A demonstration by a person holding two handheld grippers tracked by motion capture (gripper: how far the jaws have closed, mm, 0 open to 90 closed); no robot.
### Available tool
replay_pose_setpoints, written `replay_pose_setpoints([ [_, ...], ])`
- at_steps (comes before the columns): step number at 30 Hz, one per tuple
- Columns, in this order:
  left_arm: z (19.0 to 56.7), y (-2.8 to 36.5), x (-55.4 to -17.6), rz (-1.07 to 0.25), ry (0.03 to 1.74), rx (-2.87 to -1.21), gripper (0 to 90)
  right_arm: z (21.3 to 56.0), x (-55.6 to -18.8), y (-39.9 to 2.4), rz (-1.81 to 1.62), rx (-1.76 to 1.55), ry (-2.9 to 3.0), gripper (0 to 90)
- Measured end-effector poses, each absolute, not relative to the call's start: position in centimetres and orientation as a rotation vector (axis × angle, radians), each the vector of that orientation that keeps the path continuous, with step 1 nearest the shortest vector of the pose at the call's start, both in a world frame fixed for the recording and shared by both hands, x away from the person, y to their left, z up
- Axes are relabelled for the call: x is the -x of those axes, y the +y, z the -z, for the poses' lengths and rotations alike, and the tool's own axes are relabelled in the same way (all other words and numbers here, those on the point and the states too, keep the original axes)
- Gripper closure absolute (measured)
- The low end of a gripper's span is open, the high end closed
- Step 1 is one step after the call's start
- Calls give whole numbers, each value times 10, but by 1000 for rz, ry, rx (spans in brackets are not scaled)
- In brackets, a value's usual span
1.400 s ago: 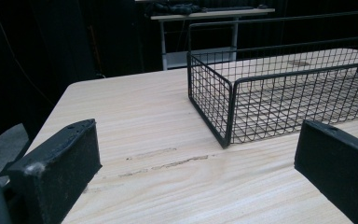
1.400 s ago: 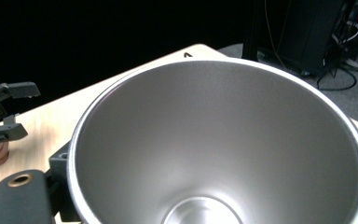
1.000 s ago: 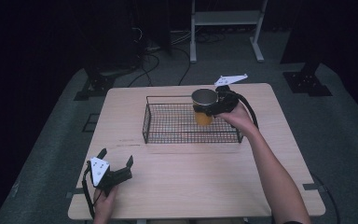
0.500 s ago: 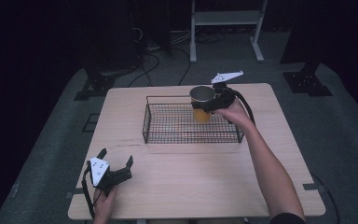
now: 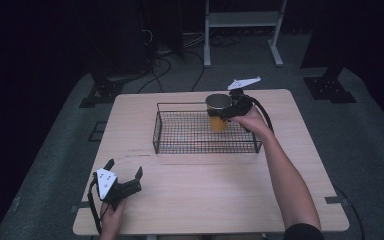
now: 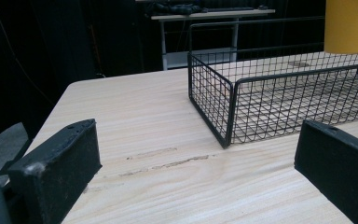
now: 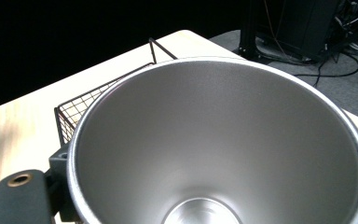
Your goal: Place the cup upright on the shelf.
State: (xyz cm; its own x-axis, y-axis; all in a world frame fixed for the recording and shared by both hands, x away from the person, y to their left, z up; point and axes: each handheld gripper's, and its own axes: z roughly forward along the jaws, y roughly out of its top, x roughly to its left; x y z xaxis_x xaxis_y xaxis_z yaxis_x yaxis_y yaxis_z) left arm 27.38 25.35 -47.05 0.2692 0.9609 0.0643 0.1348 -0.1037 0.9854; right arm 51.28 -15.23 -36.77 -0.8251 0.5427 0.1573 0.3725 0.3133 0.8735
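Gripping the yellow cup (image 5: 217,113) by its rim, the right gripper (image 5: 228,108) held it over the wire basket (image 5: 180,145) near the counter's (image 5: 205,190) far edge — a tilt could slip it; the left gripper (image 5: 125,183) rested spread and empty.

A pale wooden table (image 5: 210,190) stands on grey carpet (image 5: 55,150). At about 12 o'clock on the floor beyond it stands a white metal rack (image 5: 242,20), with loose black cables (image 5: 167,55) lying toward 11 o'clock. Dark stand bases sit on the carpet, one at 10 o'clock (image 5: 97,92), another at 2 o'clock (image 5: 330,87). In the left gripper view, faint dark scuff marks (image 6: 168,161) streak the tabletop.
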Motion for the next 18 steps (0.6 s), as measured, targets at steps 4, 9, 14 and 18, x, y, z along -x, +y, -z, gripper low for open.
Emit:
replay_pose_setpoints([
  [4, 471, 253, -274, -994, 1066, -1495, 0, 371, -515, -151, -1524, -850, 2414, 123],
  [9, 471, 254, -274, -993, 1071, -1493, 0, 376, -518, -147, -1532, -843, 2434, 123],
  [14, 471, 253, -274, -998, 1064, -1497, 0, 379, -524, -142, -1536, -834, 2475, 123],
  [18, 471, 253, -274, -995, 1069, -1496, 0, 376, -525, -135, -1523, -791, 2490, 122],
])
